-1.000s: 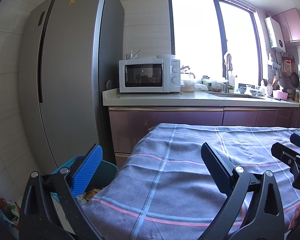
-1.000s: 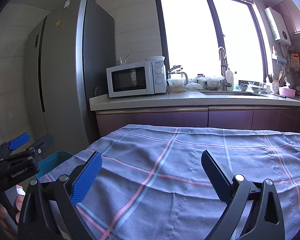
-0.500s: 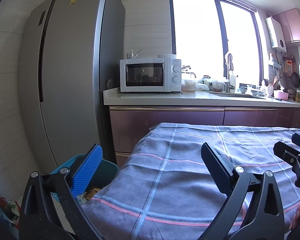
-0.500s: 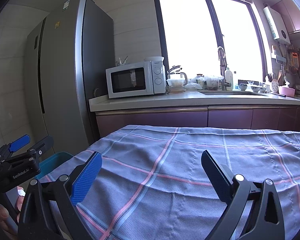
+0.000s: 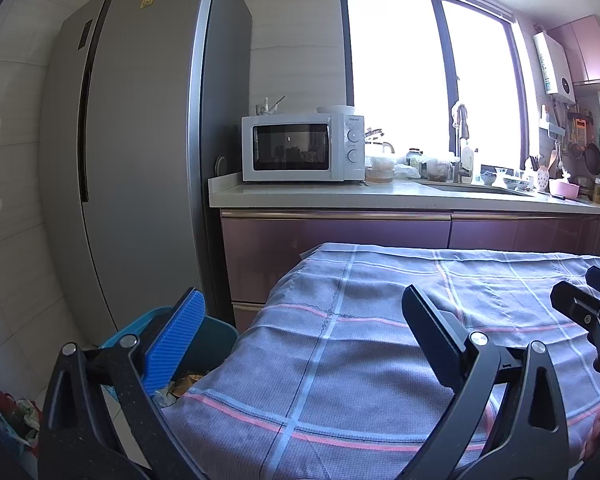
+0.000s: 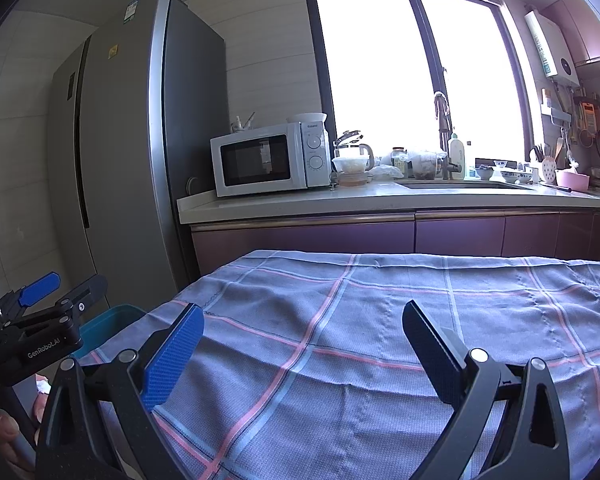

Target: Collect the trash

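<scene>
My left gripper (image 5: 300, 332) is open and empty, held above the near left corner of a table with a blue checked cloth (image 5: 380, 344). A blue trash bin (image 5: 212, 340) stands on the floor by that corner, with scraps of trash (image 5: 180, 386) inside. My right gripper (image 6: 304, 344) is open and empty over the cloth (image 6: 380, 312). The left gripper (image 6: 60, 300) shows at the left edge of the right wrist view, above the bin (image 6: 104, 326). No trash shows on the cloth.
A tall grey fridge (image 5: 140, 160) stands left of a counter (image 5: 380, 196) with a white microwave (image 5: 300, 148), jars, a sink and a pink bowl (image 5: 564, 188). Colourful bags (image 5: 16, 412) lie on the floor at far left.
Both views have shifted very slightly; the grippers stay open and empty, and nothing on the table has moved.
</scene>
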`<state>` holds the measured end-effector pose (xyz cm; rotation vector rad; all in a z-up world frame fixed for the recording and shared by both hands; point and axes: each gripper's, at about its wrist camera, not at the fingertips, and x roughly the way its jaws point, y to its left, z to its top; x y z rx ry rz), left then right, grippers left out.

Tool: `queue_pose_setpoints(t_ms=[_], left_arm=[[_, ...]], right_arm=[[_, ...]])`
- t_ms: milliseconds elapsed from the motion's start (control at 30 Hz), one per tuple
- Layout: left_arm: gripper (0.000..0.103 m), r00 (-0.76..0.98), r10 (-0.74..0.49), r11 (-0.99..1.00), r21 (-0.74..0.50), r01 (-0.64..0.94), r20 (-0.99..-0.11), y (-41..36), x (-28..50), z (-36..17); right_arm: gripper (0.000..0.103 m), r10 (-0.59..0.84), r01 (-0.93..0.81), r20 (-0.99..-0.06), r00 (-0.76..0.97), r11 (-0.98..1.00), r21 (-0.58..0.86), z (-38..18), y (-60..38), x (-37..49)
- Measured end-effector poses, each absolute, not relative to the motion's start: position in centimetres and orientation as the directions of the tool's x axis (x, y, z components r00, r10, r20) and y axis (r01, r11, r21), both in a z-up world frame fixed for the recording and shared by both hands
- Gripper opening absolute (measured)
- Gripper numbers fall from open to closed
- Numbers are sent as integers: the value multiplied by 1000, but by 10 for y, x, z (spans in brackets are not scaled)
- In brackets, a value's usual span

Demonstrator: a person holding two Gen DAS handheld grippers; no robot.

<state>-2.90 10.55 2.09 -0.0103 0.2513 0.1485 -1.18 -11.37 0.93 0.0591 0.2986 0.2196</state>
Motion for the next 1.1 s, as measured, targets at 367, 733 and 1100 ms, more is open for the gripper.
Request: queue_pose_setpoints(t_ms=[367, 733, 1100], left_arm=[[97, 958, 147, 989, 12, -149, -248, 104, -29, 20], [97, 957, 144, 989, 11, -146, -250, 103, -29, 20], [97, 956, 147, 989, 11, -149, -253, 103, -29, 18]], right_arm=[[96, 219, -200, -281, 934, 975, 95, 9, -111, -14], [96, 218, -199, -282, 934, 975, 94, 9, -110, -16], [96, 218, -198, -282, 934, 975, 97, 9, -110, -17]])
